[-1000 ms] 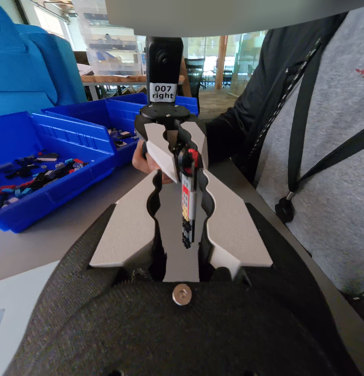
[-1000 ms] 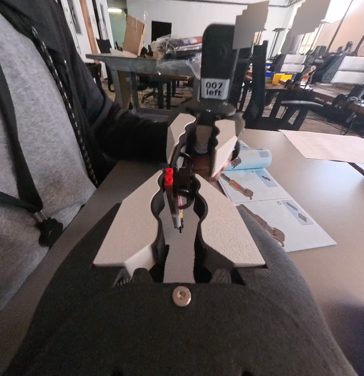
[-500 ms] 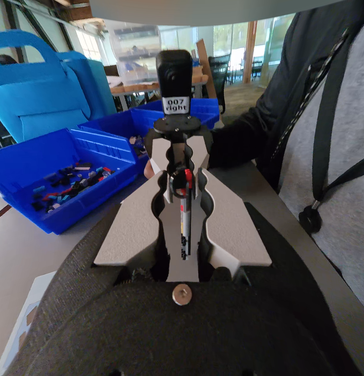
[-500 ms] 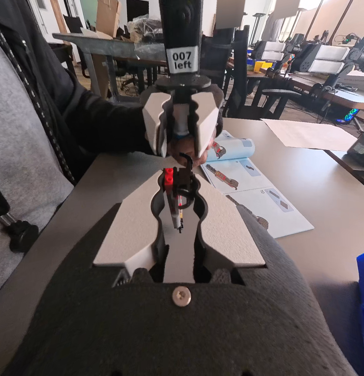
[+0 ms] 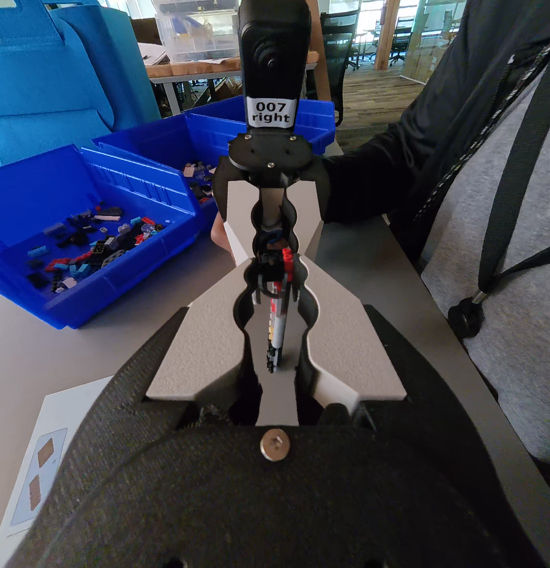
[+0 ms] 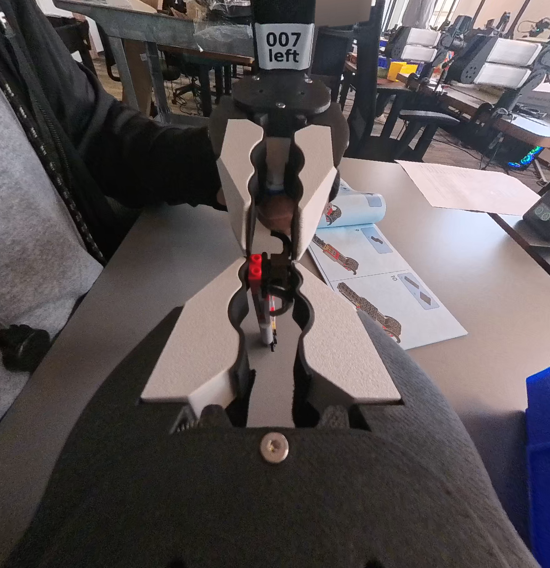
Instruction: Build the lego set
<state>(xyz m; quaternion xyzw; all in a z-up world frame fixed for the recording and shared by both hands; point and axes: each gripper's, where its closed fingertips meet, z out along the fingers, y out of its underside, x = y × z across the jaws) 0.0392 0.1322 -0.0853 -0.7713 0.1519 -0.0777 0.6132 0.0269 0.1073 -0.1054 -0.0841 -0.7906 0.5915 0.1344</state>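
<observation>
A slim lego assembly (image 6: 266, 319) of white, black and red pieces has a red brick (image 6: 255, 267) and a black hook at its top. It hangs between the fingertips of my right gripper (image 6: 269, 266), which is shut on its top. My left gripper (image 6: 270, 255) faces it tip to tip. Its jaws stand narrowly apart on either side of the assembly's top. In the left wrist view the assembly (image 5: 278, 319) hangs below my left gripper (image 5: 276, 261), with the right gripper (image 5: 272, 249) just beyond. Whether the left fingers touch the assembly is hidden.
Two blue bins (image 5: 120, 276) (image 5: 163, 147) with several loose bricks stand on the grey table beyond the right gripper. An open instruction booklet (image 6: 390, 292), a sheet of paper (image 6: 467, 184) and a small black device (image 6: 544, 212) lie behind the left gripper. The person's torso is close beside both grippers. Less than 4 cm separates the two grippers' tips.
The two grippers have come together, from a clear gap to tip against tip at the assembly's top. The right gripper has kept its hold on the assembly.
</observation>
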